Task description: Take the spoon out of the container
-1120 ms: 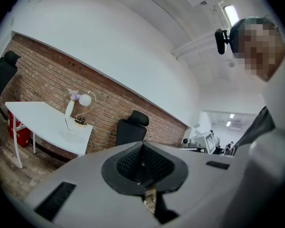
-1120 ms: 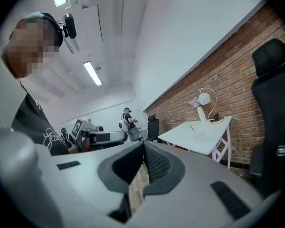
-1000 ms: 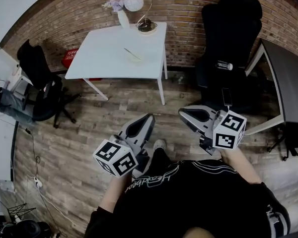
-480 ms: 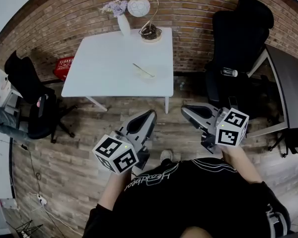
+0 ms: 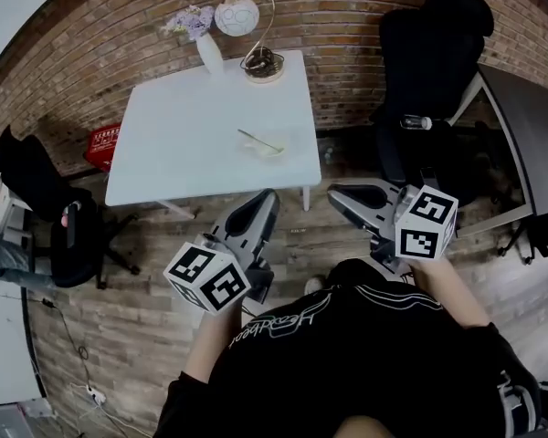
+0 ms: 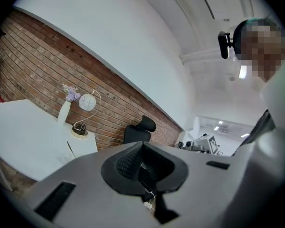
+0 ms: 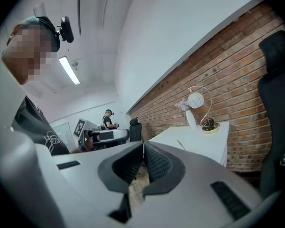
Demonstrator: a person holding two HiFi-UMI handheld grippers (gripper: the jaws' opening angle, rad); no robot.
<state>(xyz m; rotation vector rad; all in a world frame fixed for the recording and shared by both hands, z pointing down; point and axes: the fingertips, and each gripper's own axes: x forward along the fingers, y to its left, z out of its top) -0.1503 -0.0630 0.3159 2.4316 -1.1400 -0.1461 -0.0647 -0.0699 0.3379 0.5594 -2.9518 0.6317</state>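
Task not yet begun — the spoon (image 5: 258,140) is seen lying in the shallow container (image 5: 272,153) on the white table (image 5: 183,135), while the left gripper (image 5: 268,196) and right gripper (image 5: 334,195) are held short of it, jaws pressed together on nothing

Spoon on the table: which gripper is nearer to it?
Left. The left gripper is short of the spoon, almost in line with it; the right gripper is farther, to its right.

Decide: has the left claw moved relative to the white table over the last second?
Yes. The left claw has come forward toward the white table; in the head view its tip now meets the table's near edge.
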